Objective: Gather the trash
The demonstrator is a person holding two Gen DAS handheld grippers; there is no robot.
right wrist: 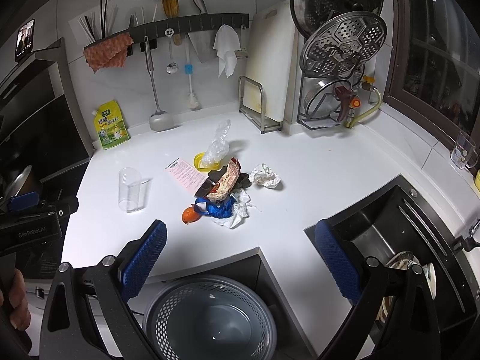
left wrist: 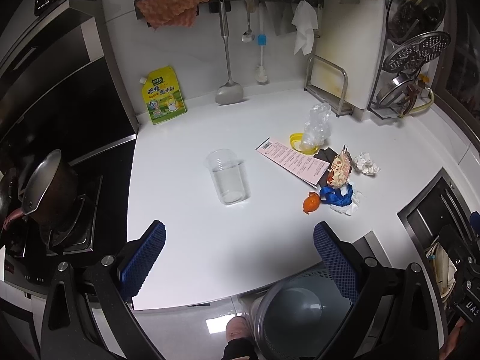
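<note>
A heap of trash lies on the white counter (left wrist: 186, 240): a pink receipt (left wrist: 292, 162), a snack wrapper (left wrist: 339, 169), a crumpled white paper (left wrist: 366, 163), a blue ribbon (left wrist: 336, 196), an orange peel (left wrist: 311, 203), clear crumpled plastic (left wrist: 318, 123) over a yellow lid (left wrist: 295, 139). A clear plastic cup (left wrist: 228, 177) stands left of the heap. The same heap (right wrist: 228, 189) and cup (right wrist: 130, 189) show in the right wrist view. A grey mesh bin (right wrist: 210, 315) stands on the floor below the counter edge. My left gripper (left wrist: 240, 258) and right gripper (right wrist: 240, 258) both hang open and empty over the counter's near edge.
A pot (left wrist: 48, 186) sits on the stove at left. A yellow seasoning pouch (left wrist: 165, 96) leans on the back wall under hanging utensils. A cutting board rack (right wrist: 258, 105) and lid rack (right wrist: 339, 69) stand at the back right. The sink (right wrist: 390, 240) lies to the right.
</note>
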